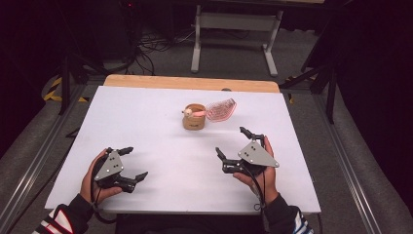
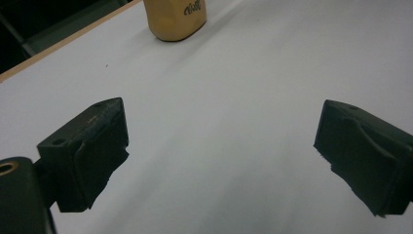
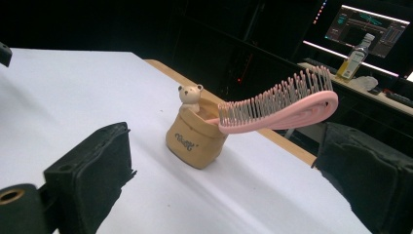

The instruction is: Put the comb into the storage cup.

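From the high view we hold the left gripper [image 1: 127, 164] and the right gripper [image 1: 235, 145] low over the near half of the white sheet-covered table [image 1: 146, 126], both with jaws spread wide and empty. The small tan sack-shaped holder with a bear figure [image 1: 193, 118] stands near the far middle, and the pink plastic hairbrush [image 1: 220, 110] sits in it by the handle, its head hanging out to the right.

In the left gripper view, our jaws stand well apart over bare white surface, with the holder's base [image 2: 176, 18] at the top edge.

In the right gripper view, the brush [image 3: 282, 106] leans far past the holder [image 3: 195, 141]. We judge that top-heavy: a sideways nudge on the bristle head could tip the light holder or flick the brush out.

The room is dark; a wooden edge [image 1: 190, 83] shows beyond the sheet, a monitor [image 3: 367, 22] and bottle [image 3: 354, 61] behind.
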`<state>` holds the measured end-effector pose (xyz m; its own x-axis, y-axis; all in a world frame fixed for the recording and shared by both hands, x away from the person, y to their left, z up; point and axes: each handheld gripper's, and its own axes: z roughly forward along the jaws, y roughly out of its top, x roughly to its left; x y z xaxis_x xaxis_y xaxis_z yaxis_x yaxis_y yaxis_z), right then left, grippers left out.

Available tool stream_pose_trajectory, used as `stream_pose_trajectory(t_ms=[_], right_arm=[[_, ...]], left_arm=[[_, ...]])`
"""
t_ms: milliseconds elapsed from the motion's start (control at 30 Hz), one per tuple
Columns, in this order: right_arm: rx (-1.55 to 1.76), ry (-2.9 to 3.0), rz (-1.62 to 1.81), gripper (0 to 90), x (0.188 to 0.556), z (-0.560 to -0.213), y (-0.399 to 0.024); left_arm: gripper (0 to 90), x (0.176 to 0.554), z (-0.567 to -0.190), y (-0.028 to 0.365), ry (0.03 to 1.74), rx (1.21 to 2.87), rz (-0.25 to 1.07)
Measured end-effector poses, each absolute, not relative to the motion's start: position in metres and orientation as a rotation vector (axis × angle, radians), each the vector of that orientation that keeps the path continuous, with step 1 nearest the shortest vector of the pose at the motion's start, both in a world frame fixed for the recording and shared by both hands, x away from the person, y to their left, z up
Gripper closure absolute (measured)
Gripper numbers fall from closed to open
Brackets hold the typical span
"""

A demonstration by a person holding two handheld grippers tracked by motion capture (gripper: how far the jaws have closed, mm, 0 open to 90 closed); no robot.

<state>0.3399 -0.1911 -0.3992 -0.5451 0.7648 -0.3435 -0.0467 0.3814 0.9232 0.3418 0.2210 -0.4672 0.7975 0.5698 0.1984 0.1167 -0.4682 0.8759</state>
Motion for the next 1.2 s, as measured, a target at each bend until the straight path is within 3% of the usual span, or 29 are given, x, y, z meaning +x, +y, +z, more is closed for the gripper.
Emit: stream_pose_trajectory(t_ms=[1200], right_arm=[[0.719,1.898,1.142,5.8,0.329,-0.445,-0.241]], left_arm=[[6.5,0.341,-0.466,0.221,0.508,2.011,0.590]])
